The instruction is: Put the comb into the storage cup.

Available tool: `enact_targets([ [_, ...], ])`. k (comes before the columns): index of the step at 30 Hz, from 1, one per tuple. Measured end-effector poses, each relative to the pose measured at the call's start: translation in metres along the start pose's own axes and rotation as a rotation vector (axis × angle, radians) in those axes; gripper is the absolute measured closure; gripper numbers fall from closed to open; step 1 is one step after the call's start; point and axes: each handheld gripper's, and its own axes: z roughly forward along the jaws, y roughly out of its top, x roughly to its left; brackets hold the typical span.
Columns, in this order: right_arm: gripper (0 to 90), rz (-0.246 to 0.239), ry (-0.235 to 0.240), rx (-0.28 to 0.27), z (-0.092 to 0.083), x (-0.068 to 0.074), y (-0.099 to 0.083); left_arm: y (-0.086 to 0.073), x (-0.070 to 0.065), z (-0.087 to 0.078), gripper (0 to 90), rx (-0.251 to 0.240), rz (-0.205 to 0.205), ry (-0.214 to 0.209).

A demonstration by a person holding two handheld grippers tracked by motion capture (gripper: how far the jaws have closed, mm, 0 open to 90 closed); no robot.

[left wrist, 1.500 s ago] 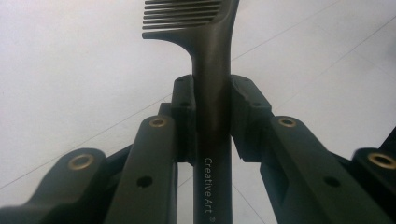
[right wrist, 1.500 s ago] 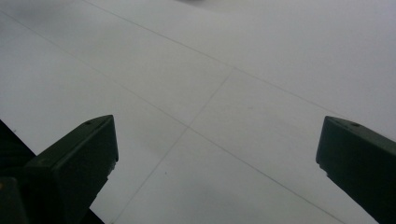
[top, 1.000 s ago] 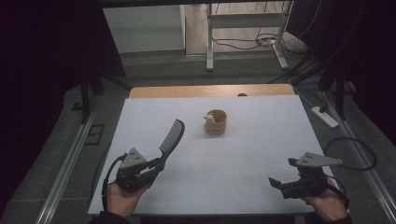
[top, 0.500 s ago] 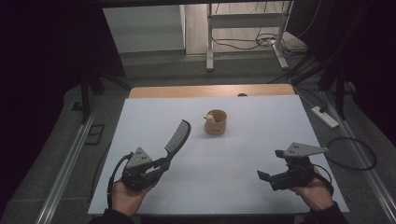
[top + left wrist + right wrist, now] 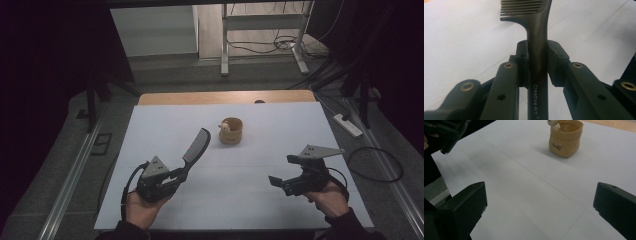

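High view: the left gripper [image 5: 176,176] is clamping the handle of a dark comb [image 5: 196,146], whose toothed end is angling up beyond the fingers, while the right gripper [image 5: 278,182] is hovering wide open and empty over the white counter [image 5: 280,130]; a tan pot [image 5: 231,132] is standing ahead, between the two. Left gripper view: both fingers [image 5: 522,57] are pressing the comb's handle from either side. Right gripper view: the spread fingers [image 5: 466,202] are holding nothing, the pot sitting well beyond them.
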Motion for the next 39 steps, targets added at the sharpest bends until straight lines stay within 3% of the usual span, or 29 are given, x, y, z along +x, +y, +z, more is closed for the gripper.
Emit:
enact_targets([
  [10,0.0,-0.033,0.025,-0.028,0.012,-0.001,0.010,0.004,-0.003,0.008,72.3,-0.005,0.006,-0.014],
  [16,0.0,-0.020,0.028,-0.009,0.019,-0.001,0.019,0.008,-0.004,0.013,72.3,0.003,0.008,-0.029],
  [22,0.0,-0.038,0.048,-0.004,0.029,-0.001,0.025,0.010,-0.003,0.016,72.3,0.002,0.010,-0.031],
  [31,0.0,-0.004,0.073,0.007,0.042,-0.001,0.037,0.014,-0.003,0.022,72.3,-0.003,0.013,-0.043],
  [39,0.0,-0.022,0.107,0.028,0.052,0.004,0.045,0.018,-0.005,0.027,72.3,-0.001,0.033,-0.045],
])
